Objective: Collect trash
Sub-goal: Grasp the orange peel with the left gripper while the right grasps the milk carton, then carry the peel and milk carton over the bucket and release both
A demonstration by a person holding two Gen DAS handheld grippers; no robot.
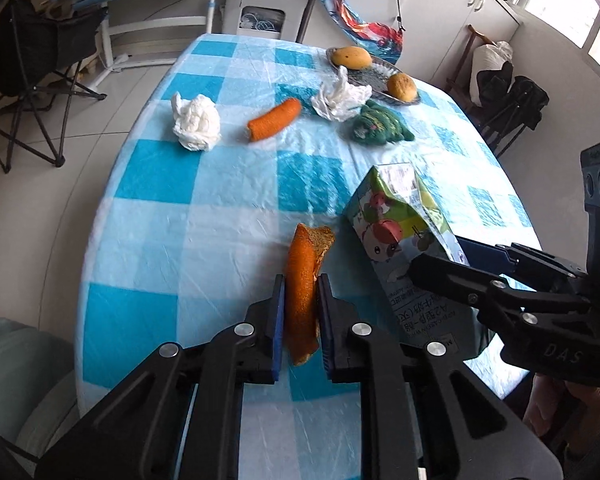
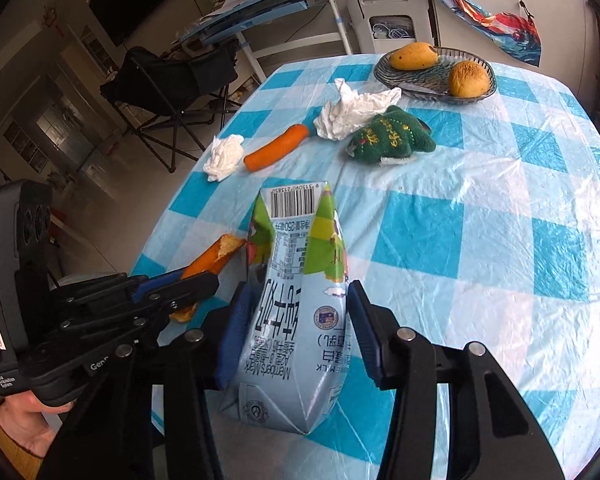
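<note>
Grasp step under way — left gripper (image 1: pixel 300 320) clenched on orange peel (image 1: pixel 302 280), right gripper (image 2: pixel 296 328) clamped crushed milk carton (image 2: pixel 292 300), both at table's (image 1: pixel 160 240) near edge. Next — lift, carry to bin; tissues remained far.

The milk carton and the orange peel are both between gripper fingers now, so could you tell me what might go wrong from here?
1. The milk carton is already crumpled; the right gripper squeezing it could push out any leftover liquid.
2. The left gripper pinches the orange peel along a thin curved edge, so it may slip out when lifted.
3. The two grippers sit close together and could collide.
</note>
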